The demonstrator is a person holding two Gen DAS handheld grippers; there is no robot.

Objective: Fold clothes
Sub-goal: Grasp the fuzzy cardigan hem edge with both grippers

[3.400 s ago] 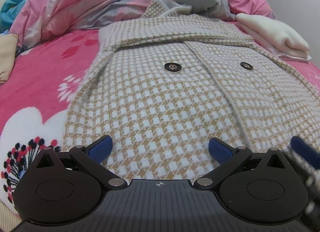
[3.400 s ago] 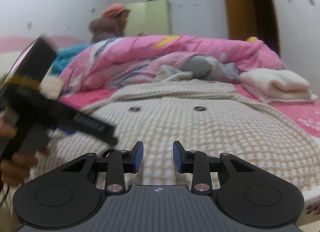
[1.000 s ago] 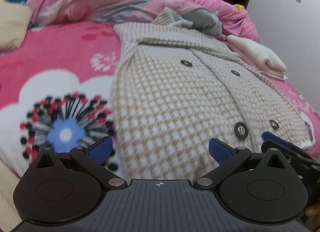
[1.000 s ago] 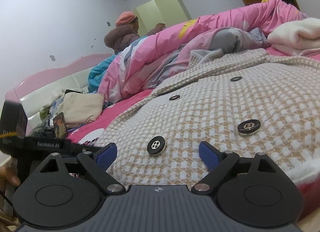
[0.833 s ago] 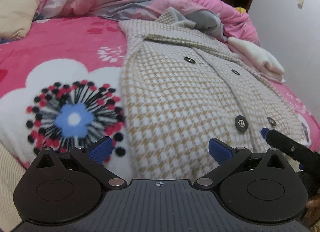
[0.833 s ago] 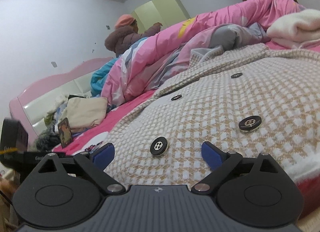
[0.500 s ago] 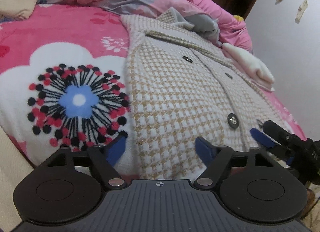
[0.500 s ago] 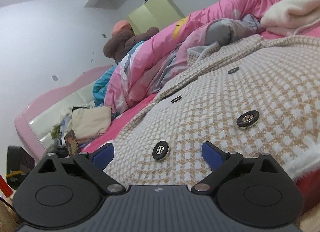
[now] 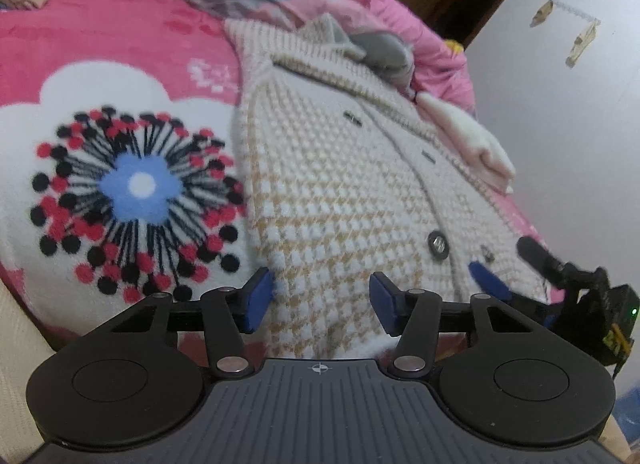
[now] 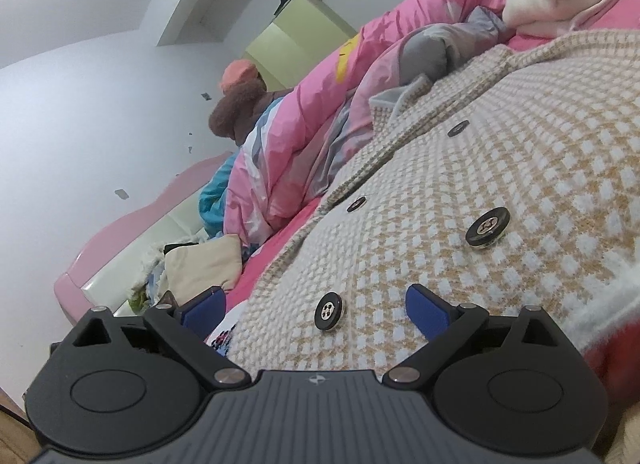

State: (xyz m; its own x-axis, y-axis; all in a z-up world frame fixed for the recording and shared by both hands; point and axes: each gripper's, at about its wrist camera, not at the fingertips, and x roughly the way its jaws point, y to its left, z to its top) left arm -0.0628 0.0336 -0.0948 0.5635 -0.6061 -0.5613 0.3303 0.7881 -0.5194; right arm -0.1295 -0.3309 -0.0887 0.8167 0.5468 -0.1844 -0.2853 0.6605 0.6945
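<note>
Our left gripper (image 9: 320,300) and right gripper (image 10: 316,308), both spread wide, flank the hem of the checked coat (image 9: 340,184) lying flat on the pink floral blanket (image 9: 100,76).

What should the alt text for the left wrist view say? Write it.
A beige-and-white checked coat lies buttoned on a pink floral blanket, its hem between the open blue-padded left gripper. The right gripper reaches in at the right; a folded cream garment lies beyond.
</note>
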